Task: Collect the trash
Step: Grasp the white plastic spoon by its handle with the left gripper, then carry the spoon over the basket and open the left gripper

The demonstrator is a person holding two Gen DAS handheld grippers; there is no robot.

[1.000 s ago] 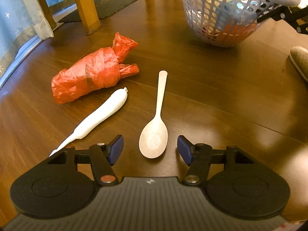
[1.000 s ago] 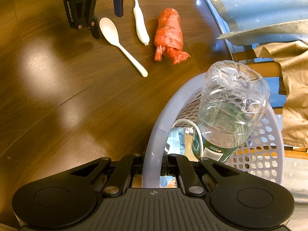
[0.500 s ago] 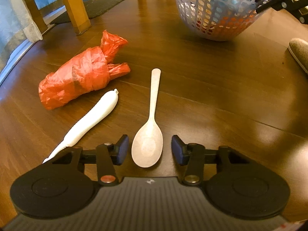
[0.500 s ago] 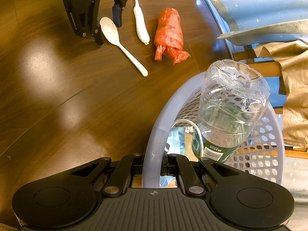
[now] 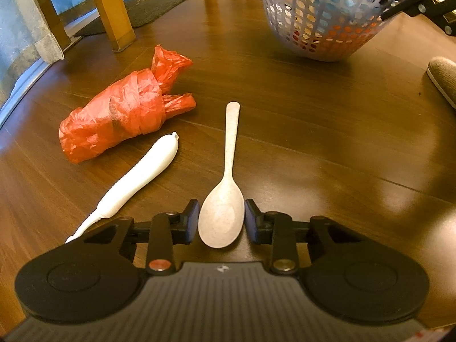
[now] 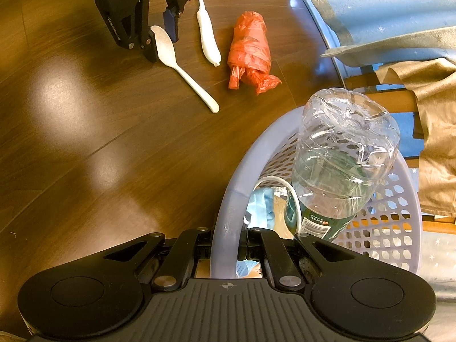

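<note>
Left tool [image 5: 221, 218] closing around pale plastic spoon [image 5: 225, 196] bowl, pads not yet pressing; rounded bowl may squirt toward 12 o'clock. Right tool [image 6: 228, 252] clamped on lavender mesh basket [image 6: 382, 245] rim.

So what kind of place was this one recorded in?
Most likely a home living or dining room: dark wood-plank floor, wooden furniture legs on it beside a rug, and a star-patterned curtain reaching the floor.

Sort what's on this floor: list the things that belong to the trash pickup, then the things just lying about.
Part of the job:
- white plastic spoon, its bowl between the left claw pads
- white knife-like utensil
- red plastic bag
- lavender basket, rim clamped by the right claw
- clear bottle inside the basket

Just lying about:
- wooden chair legs
- dark mat
- slipper
</note>
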